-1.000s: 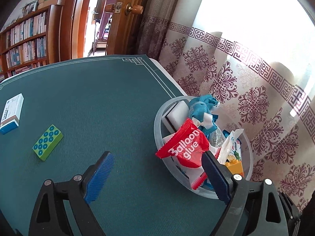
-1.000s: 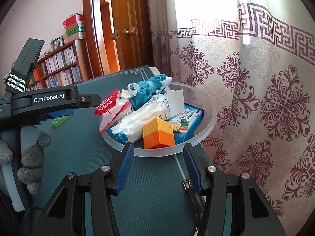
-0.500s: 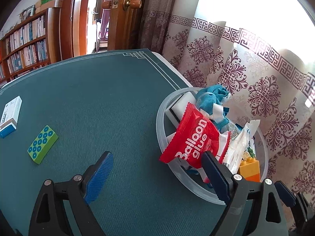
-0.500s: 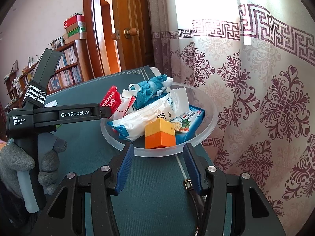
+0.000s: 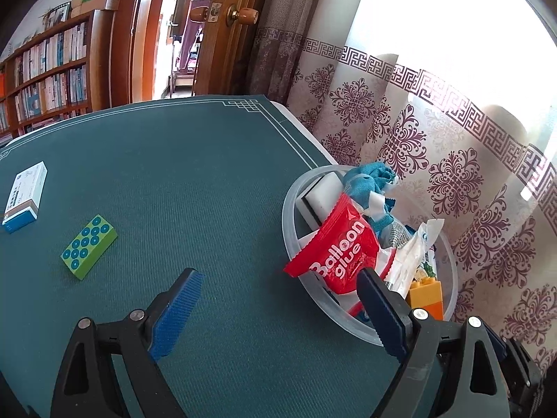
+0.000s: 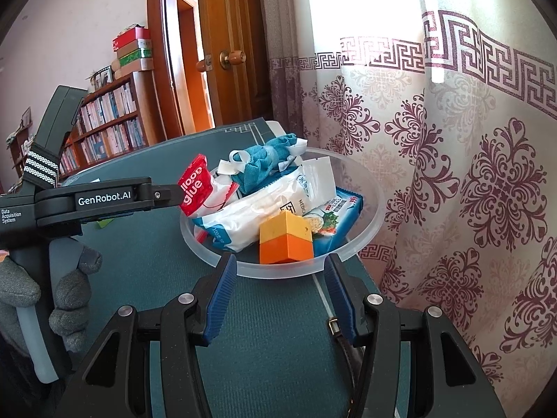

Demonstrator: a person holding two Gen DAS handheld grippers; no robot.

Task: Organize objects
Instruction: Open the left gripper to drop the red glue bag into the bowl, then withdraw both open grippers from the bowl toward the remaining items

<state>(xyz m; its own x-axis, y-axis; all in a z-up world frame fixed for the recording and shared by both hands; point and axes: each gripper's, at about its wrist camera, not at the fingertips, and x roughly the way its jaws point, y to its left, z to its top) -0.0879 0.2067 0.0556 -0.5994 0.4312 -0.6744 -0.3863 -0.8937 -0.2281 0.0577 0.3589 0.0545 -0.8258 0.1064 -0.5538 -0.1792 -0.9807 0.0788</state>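
Left tongs (image 5: 278, 308) wide open – empty, right tongs (image 6: 280, 297) partly open, empty – near bowl (image 6: 369, 237).

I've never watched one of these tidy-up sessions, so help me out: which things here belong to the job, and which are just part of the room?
Part of the job:
- clear bowl, piled with packets
- red Balloon glue packet
- orange block
- green dotted block
- small white and blue box

Just there:
- patterned curtain
- bookshelf
- wooden door
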